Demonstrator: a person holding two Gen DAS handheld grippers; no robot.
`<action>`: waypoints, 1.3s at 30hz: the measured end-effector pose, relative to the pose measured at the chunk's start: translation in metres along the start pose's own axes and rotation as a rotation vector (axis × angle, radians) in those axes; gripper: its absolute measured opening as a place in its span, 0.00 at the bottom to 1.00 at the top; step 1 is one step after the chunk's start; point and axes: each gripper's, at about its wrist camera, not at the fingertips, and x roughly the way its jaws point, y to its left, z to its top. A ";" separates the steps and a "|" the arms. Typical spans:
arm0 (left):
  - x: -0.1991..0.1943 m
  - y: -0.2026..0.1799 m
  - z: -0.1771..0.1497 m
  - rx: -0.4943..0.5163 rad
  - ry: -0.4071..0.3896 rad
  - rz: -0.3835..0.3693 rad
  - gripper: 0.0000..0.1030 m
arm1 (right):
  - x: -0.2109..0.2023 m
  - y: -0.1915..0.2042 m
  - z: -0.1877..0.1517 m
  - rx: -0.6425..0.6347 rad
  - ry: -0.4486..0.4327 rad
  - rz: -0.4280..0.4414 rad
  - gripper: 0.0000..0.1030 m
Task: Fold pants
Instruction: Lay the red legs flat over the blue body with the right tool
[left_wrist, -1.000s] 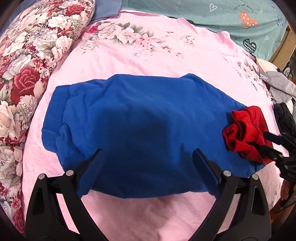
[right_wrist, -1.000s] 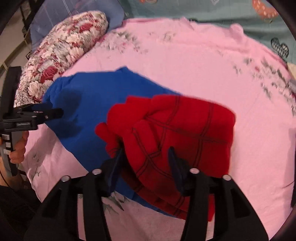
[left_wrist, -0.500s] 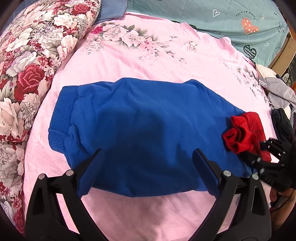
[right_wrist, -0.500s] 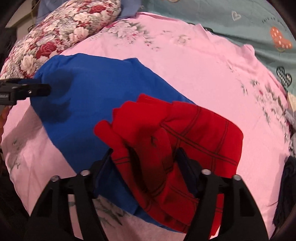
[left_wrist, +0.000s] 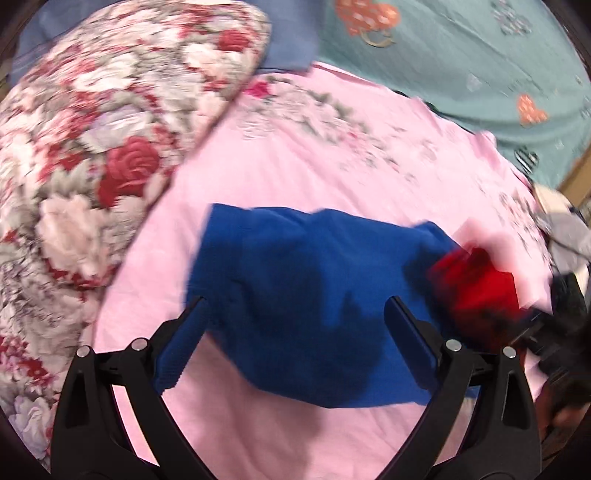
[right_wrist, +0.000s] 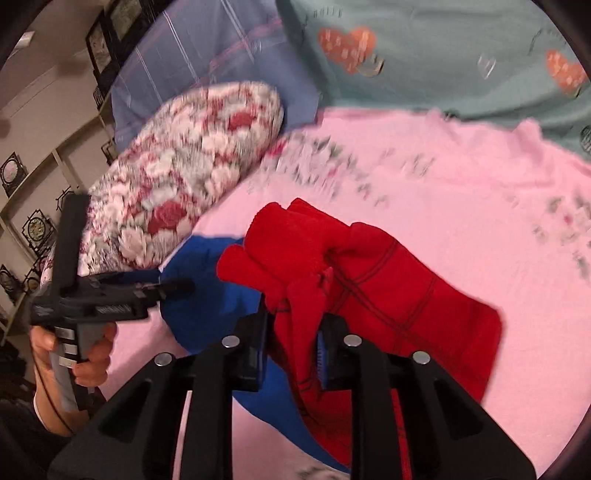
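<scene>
The folded pants are blue (left_wrist: 314, 295) with a red web-patterned part (right_wrist: 369, 280). They lie on the pink bed sheet (left_wrist: 332, 166). In the left wrist view my left gripper (left_wrist: 295, 325) is open and hovers over the blue fabric, holding nothing. In the right wrist view my right gripper (right_wrist: 291, 336) is shut on the red fabric and lifts it above the blue part (right_wrist: 207, 295). The left gripper also shows in the right wrist view (right_wrist: 177, 286), over the blue edge. The red part shows at the right of the left wrist view (left_wrist: 480, 288).
A floral pillow (left_wrist: 92, 147) lies along the left side of the bed. A teal blanket with hearts (left_wrist: 461, 55) lies at the back. Grey and dark clothes (left_wrist: 569, 236) are piled at the right edge. Shelves (right_wrist: 37, 184) stand left of the bed.
My right gripper closed on the red fabric and lifted it, dragging the pants. Both views swung up and blurred. My left gripper stayed open above the blue fabric.
</scene>
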 end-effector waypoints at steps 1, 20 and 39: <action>0.001 0.002 0.000 -0.010 0.006 0.007 0.94 | 0.023 -0.001 -0.004 0.021 0.073 0.010 0.44; 0.052 -0.123 -0.002 0.274 0.086 -0.089 0.94 | -0.038 -0.118 -0.033 0.296 -0.027 -0.115 0.19; 0.078 -0.091 -0.007 0.105 0.197 -0.096 0.97 | -0.033 -0.080 -0.105 0.106 0.135 -0.152 0.25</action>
